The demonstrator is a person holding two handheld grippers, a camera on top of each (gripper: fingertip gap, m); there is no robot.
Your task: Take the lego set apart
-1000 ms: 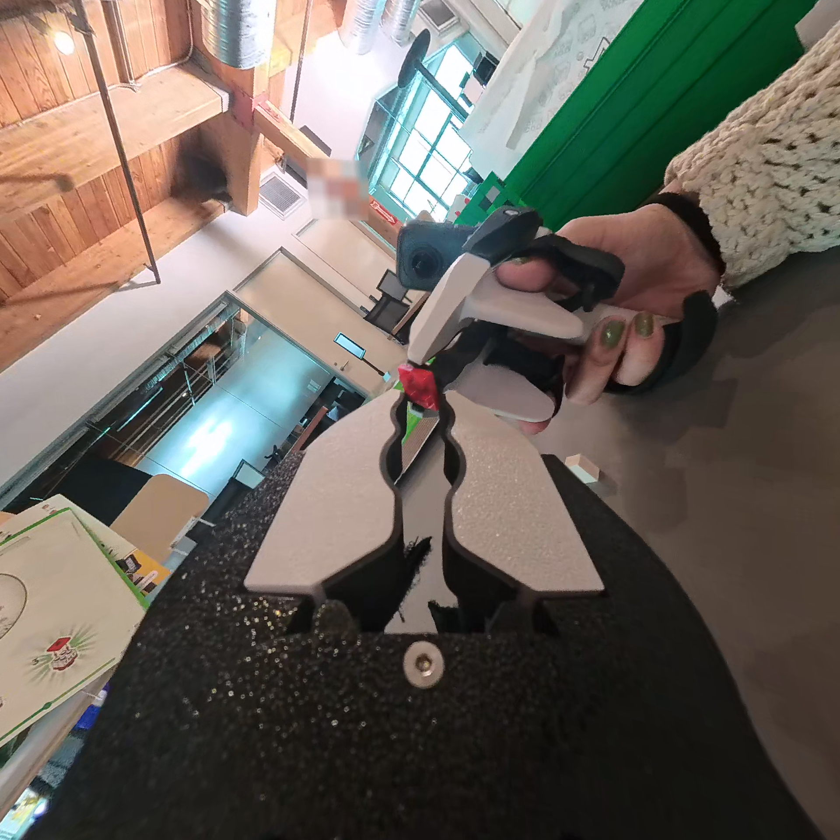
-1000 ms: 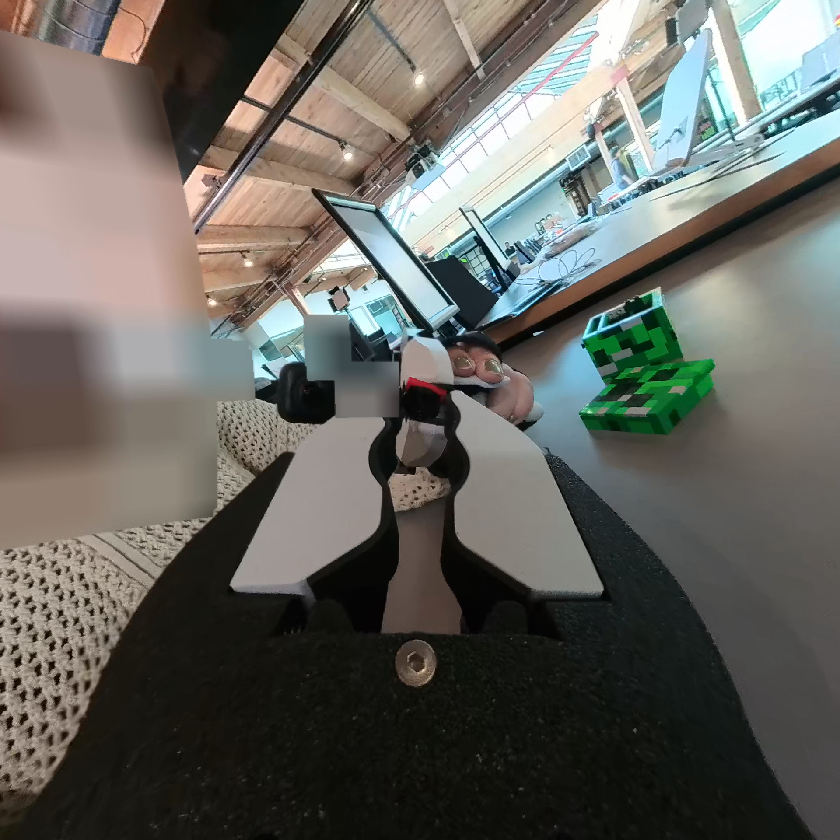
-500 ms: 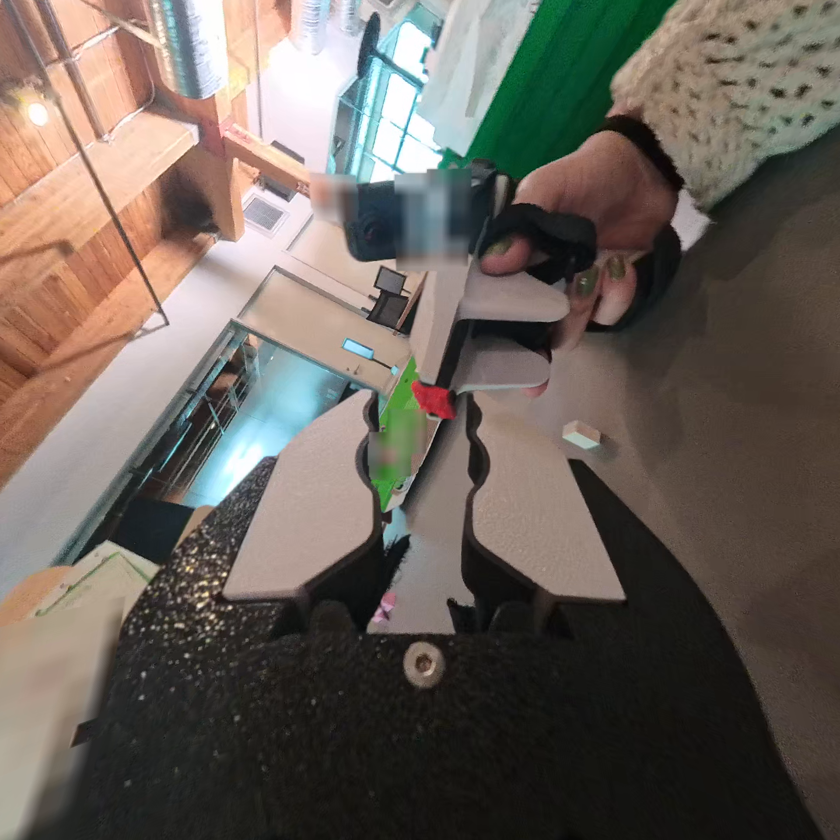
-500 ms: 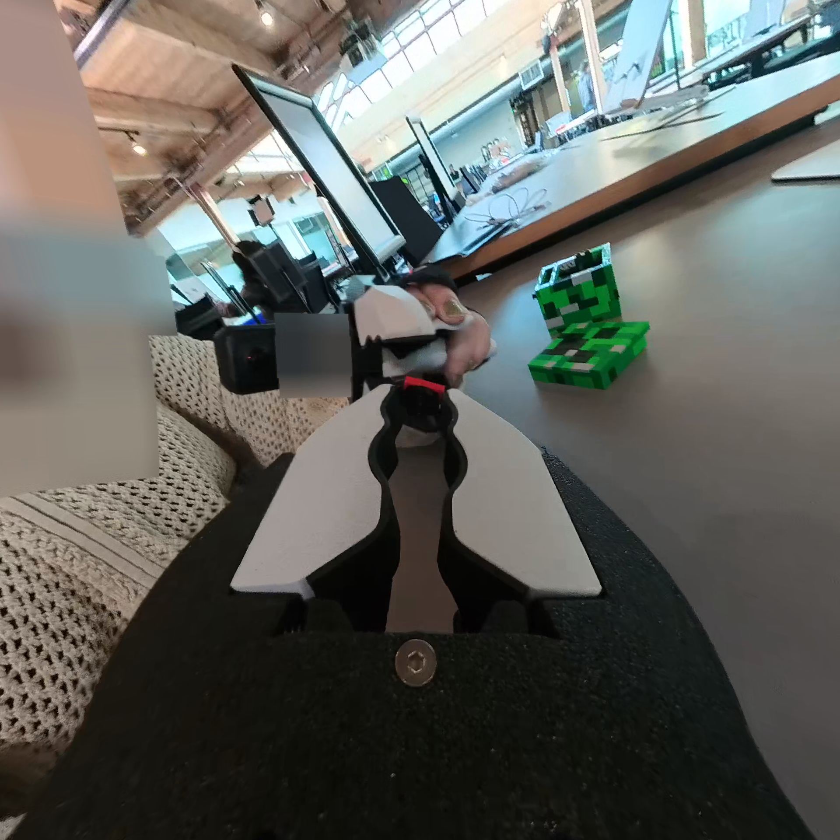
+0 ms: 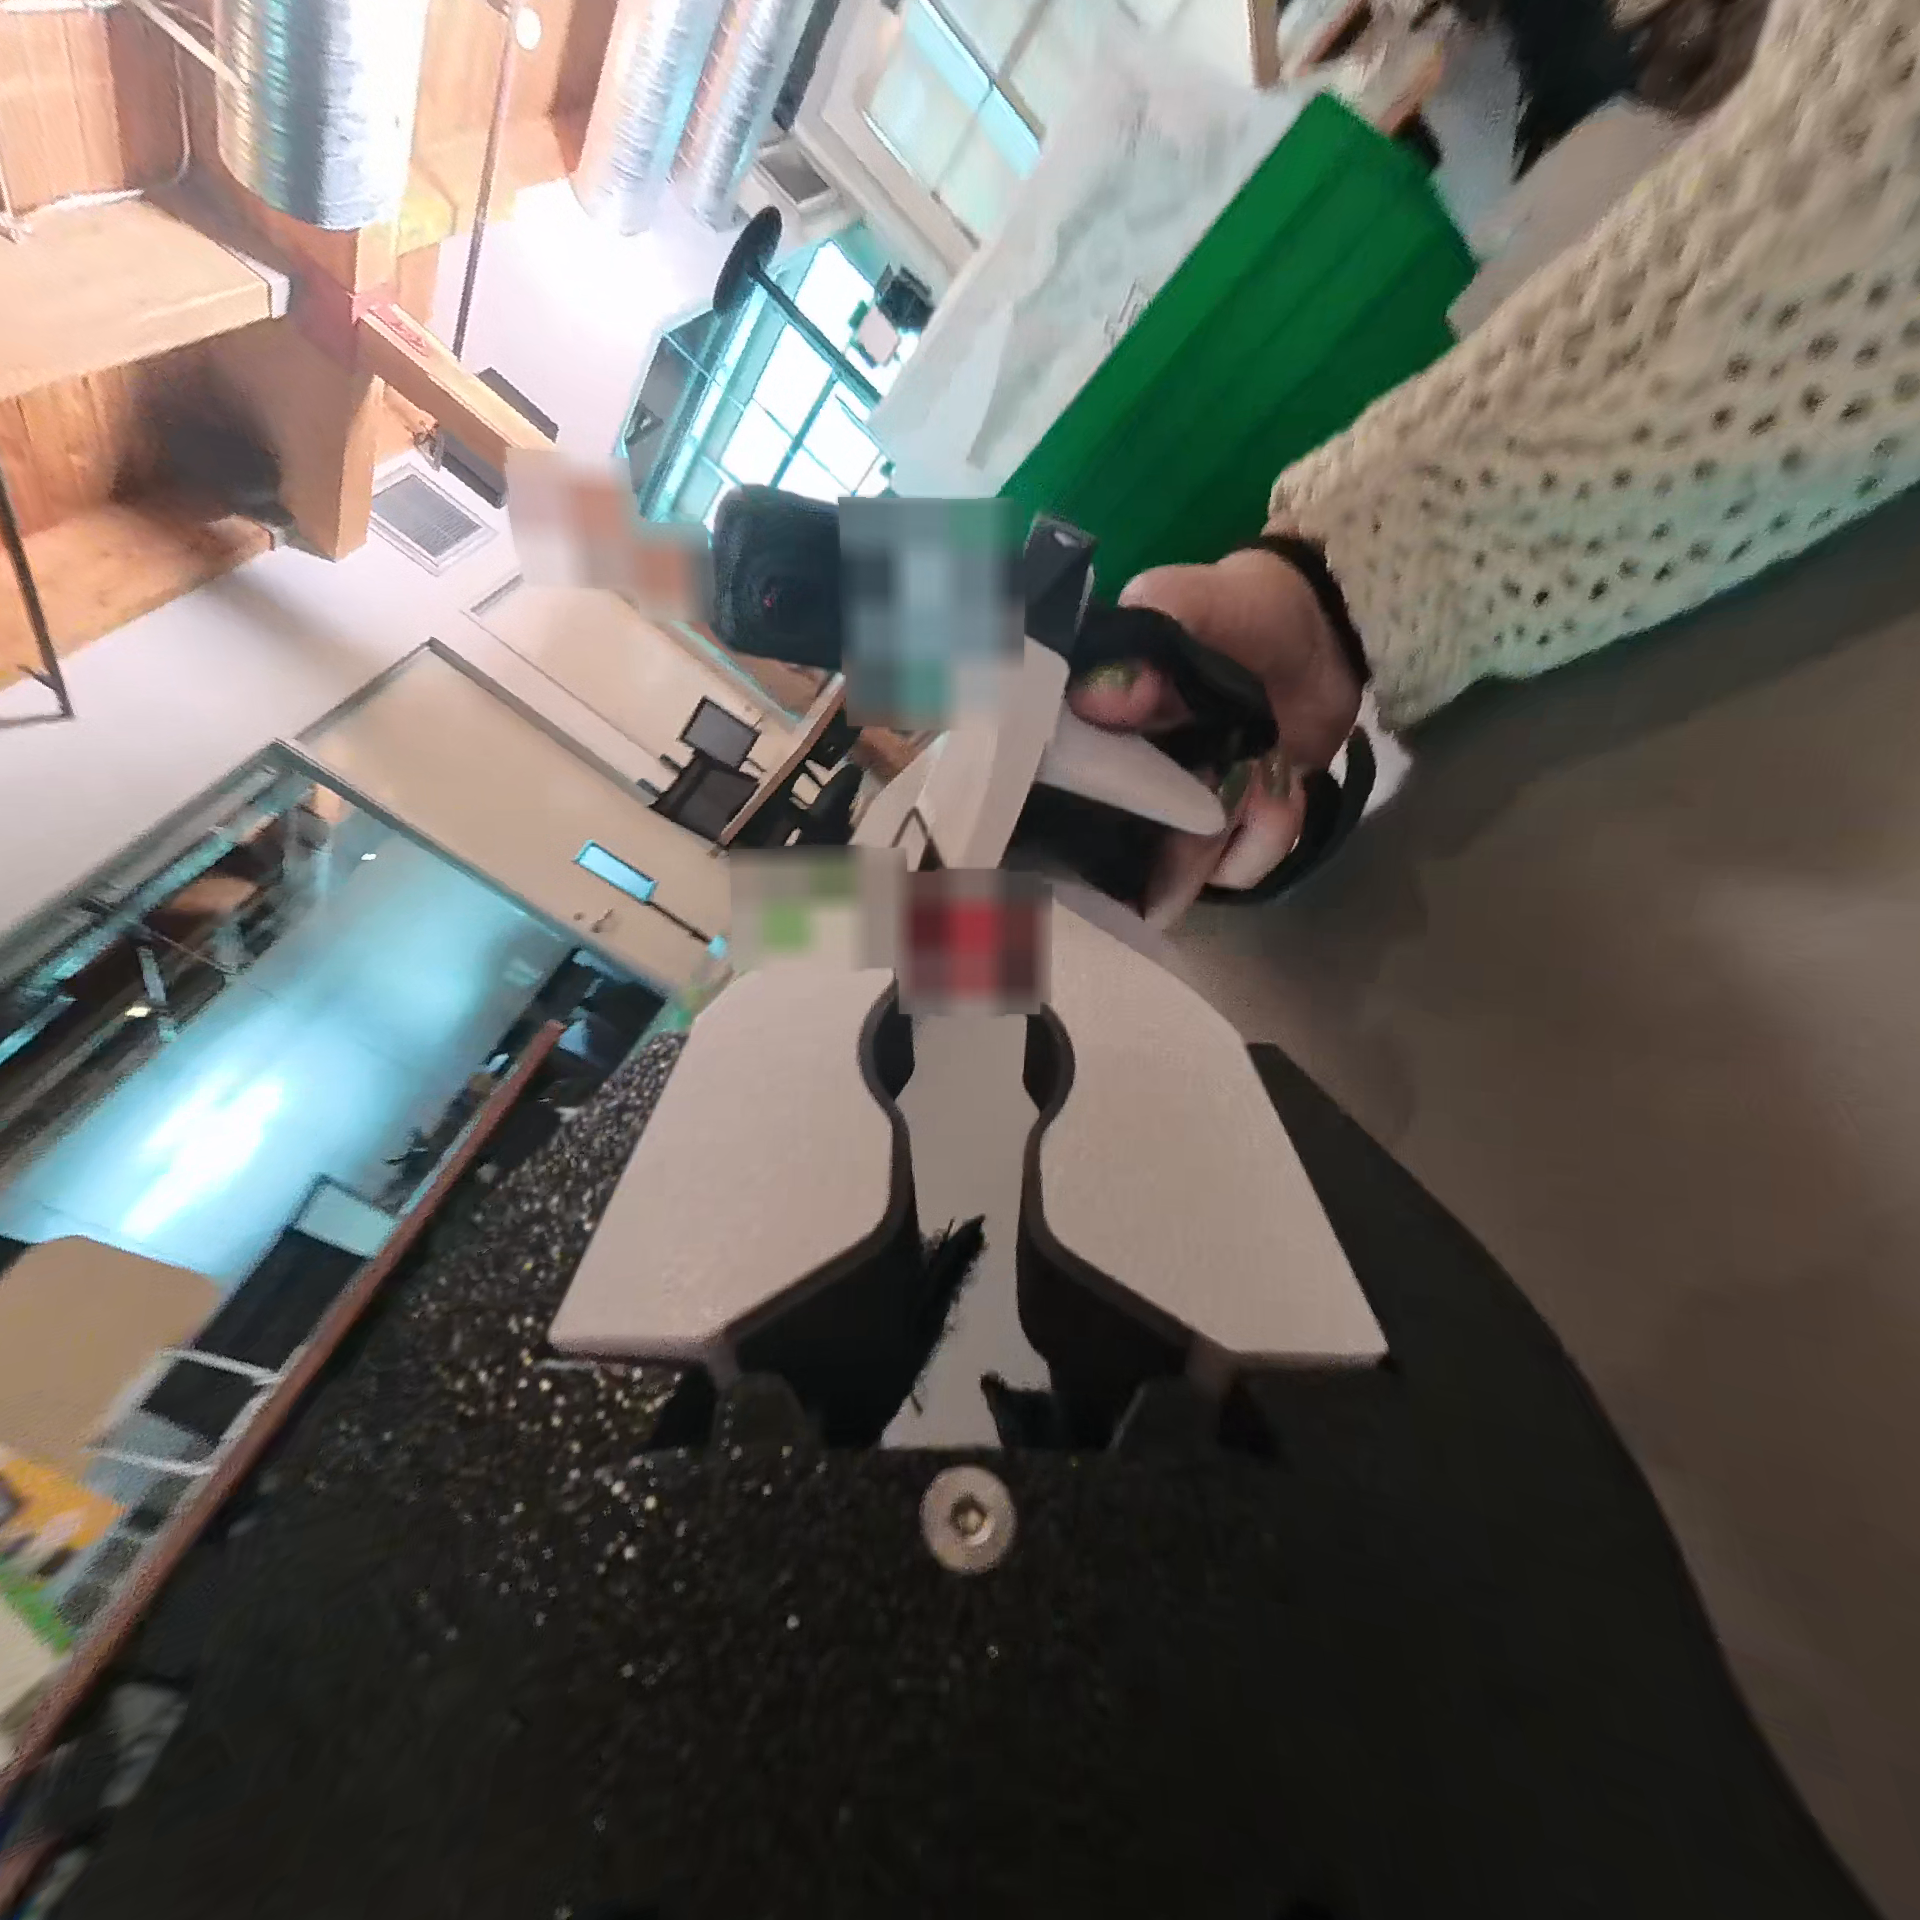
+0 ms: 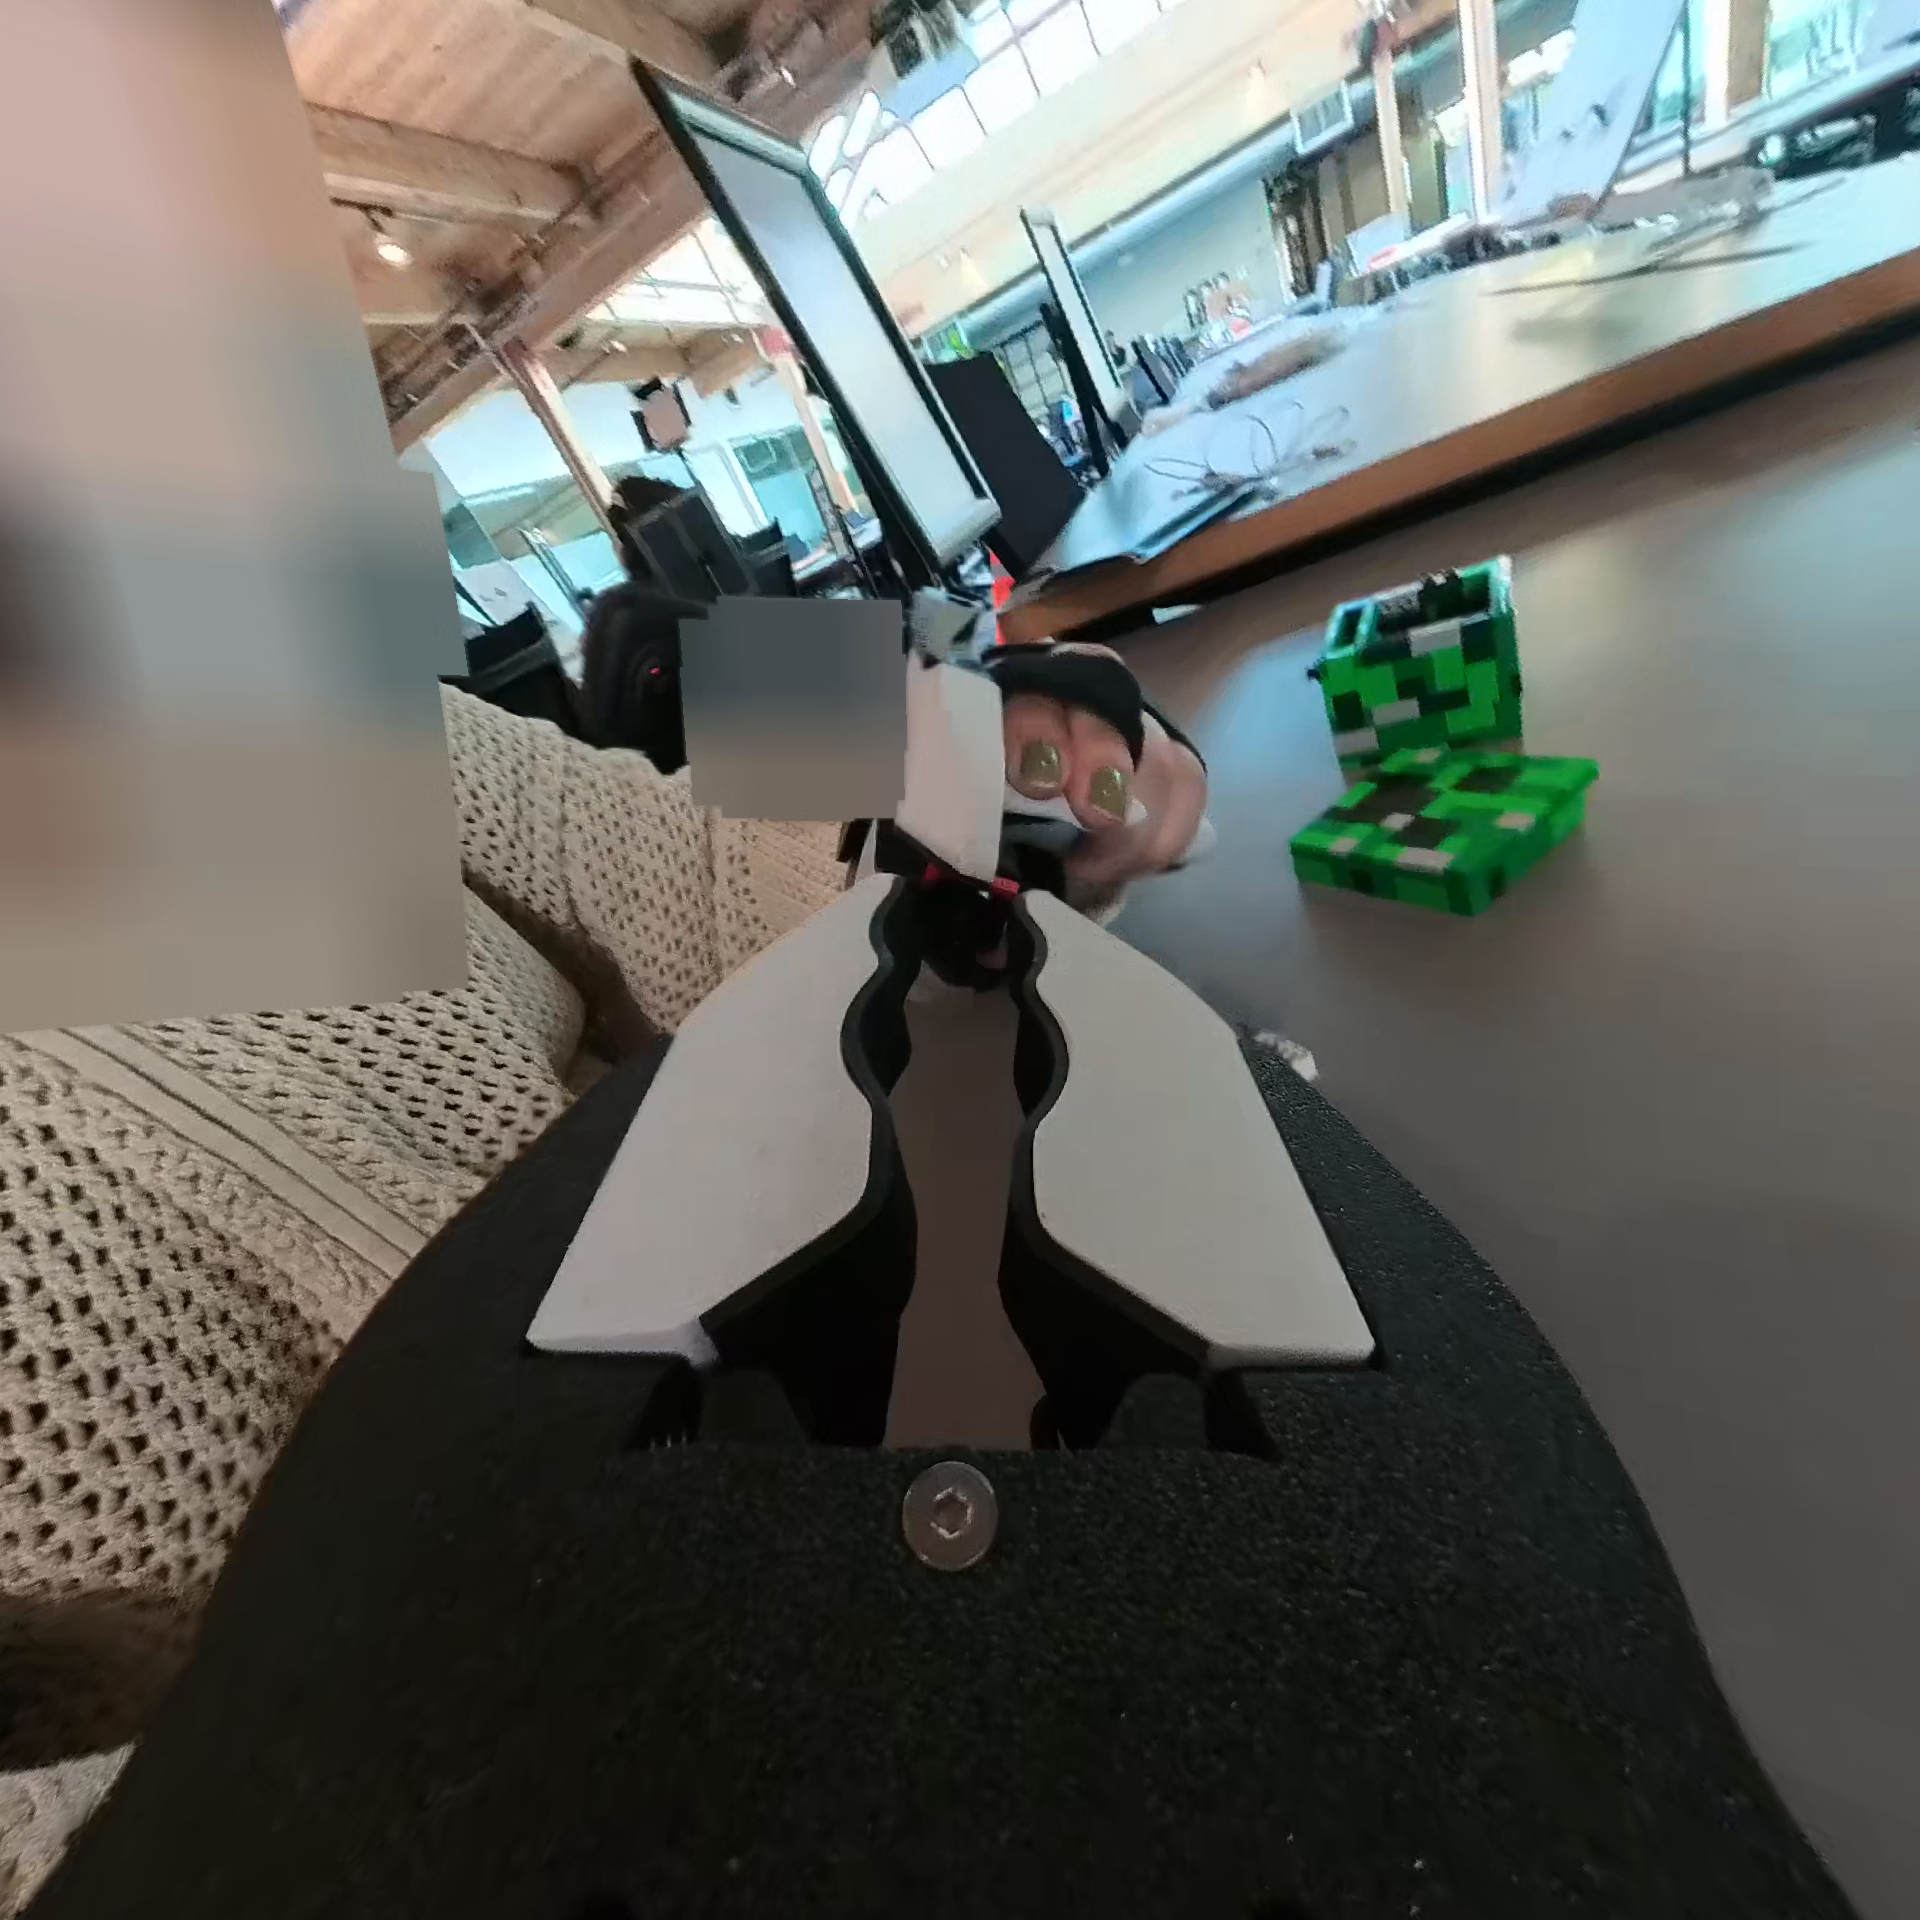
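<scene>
Still tip to tip, the right gripper (image 6: 954, 912) pinches a small red-and-black lego piece (image 6: 961, 943). A mosaic hides the left gripper's (image 5: 971, 1003) tips, so I cannot tell its grip. The piece seems unsplit, and the green blocky lego box (image 6: 1425, 675) waits on the dark table (image 6: 1558, 1091).

No writing can be made out in either view. A colourful box (image 5: 42, 1558) at the left edge of the left wrist view may carry print, but it is too blurred to tell. Mosaic patches cover other spots.
</scene>
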